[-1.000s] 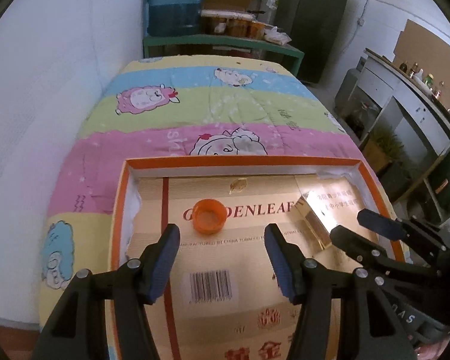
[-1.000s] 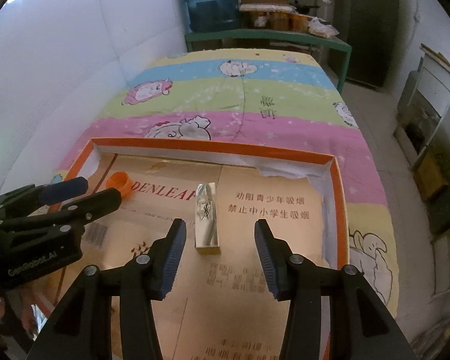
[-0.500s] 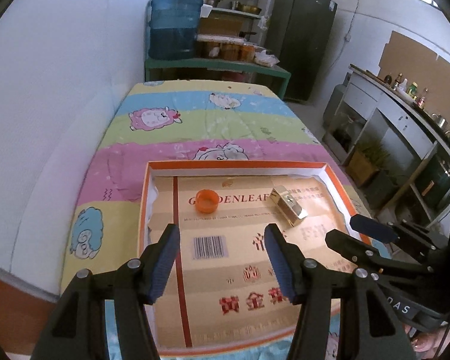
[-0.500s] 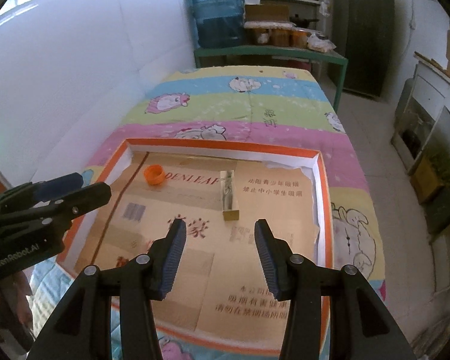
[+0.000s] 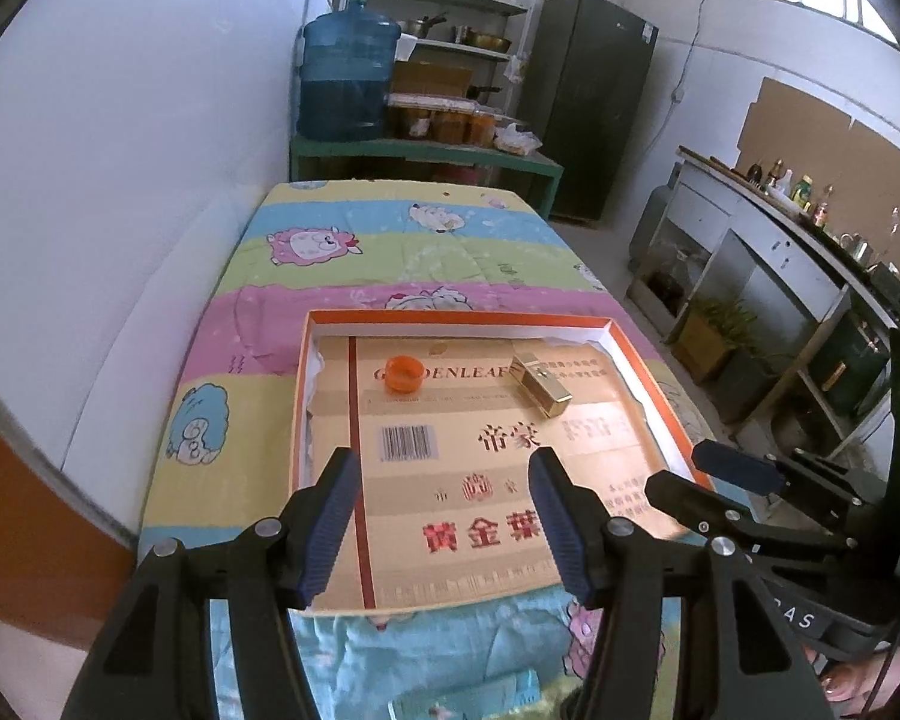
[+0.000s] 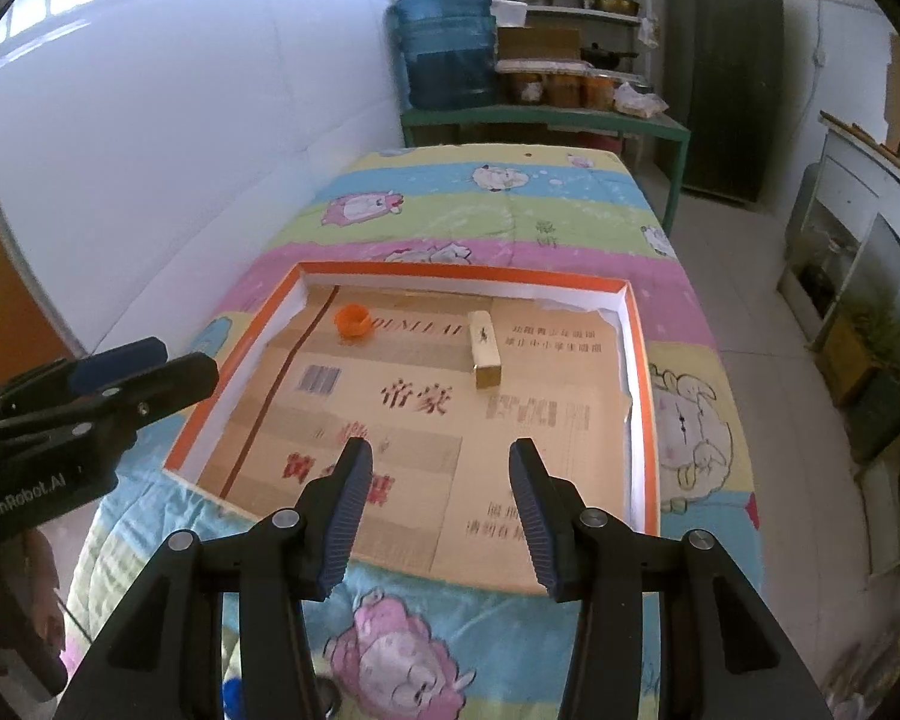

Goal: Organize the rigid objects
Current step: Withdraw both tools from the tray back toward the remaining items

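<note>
Two handheld tongs are hanging above the near edge of a quilt-covered bed; the left gripper (image 5: 441, 525) is standing with its jaws wide apart and nothing between them, and the right gripper (image 6: 438, 516) is showing a narrower gap, likewise gripping nothing; both are pointing down at a slant toward a shallow orange-rimmed tray (image 5: 450, 317), judged to be the sorting area, since its raised rim is keeping small rigid pieces from sliding off onto the soft bedding.

Inside the tray, a flattened printed carton (image 5: 480, 450) is lining the floor, probably to give a firm, level base; on it, toward the far end, two items are lying well apart from each other. In the left wrist view, the orange cap (image 5: 403, 372) is sitting at about 12 o'clock from the left tongs, open side up, and the gold box (image 5: 540, 384) is lying on its side at about 1 o'clock, angled across the carton; in the right wrist view, the orange cap (image 6: 354, 321) is showing at 11 o'clock and the gold box (image 6: 486, 349) just right of 12 o'clock; neither tong is touching either item, and both are well short of them.

Beyond the tray, the striped cartoon quilt (image 6: 492, 228) is running to a green bench bearing a blue water jug (image 5: 348, 81).
</note>
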`<action>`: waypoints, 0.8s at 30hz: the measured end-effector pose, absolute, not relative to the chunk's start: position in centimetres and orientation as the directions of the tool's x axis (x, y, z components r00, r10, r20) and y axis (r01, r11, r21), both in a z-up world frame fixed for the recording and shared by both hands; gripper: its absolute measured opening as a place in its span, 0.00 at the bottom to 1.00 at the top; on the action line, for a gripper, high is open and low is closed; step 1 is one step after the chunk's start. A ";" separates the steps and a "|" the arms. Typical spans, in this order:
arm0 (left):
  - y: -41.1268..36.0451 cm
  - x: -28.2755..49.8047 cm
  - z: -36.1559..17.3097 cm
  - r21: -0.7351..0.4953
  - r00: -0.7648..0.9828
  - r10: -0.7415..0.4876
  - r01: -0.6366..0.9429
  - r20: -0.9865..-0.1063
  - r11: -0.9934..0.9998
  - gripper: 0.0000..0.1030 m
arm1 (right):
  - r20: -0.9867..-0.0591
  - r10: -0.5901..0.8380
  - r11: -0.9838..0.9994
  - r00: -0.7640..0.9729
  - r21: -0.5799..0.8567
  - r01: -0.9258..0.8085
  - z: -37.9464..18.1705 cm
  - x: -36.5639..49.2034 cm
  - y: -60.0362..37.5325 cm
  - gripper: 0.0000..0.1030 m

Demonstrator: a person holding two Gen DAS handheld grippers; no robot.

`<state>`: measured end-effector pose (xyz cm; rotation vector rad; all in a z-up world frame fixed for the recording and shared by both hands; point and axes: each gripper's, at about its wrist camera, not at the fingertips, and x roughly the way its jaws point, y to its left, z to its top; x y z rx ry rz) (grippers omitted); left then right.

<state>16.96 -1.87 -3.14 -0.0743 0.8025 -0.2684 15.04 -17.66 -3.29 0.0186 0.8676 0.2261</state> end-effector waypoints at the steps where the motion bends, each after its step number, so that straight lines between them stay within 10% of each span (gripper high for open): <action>1: -1.8 16.7 -3.1 -0.166 0.664 -0.265 0.210 -0.699 0.964 0.57 | -0.752 0.206 0.976 0.626 0.109 -0.190 -3.1 14.6 -17.7 0.48; 24: -0.2 8.2 -3.9 -0.186 0.664 -0.292 0.227 -0.689 0.956 0.56 | -0.748 0.208 0.973 0.631 0.094 -0.209 -3.0 5.6 -16.2 0.48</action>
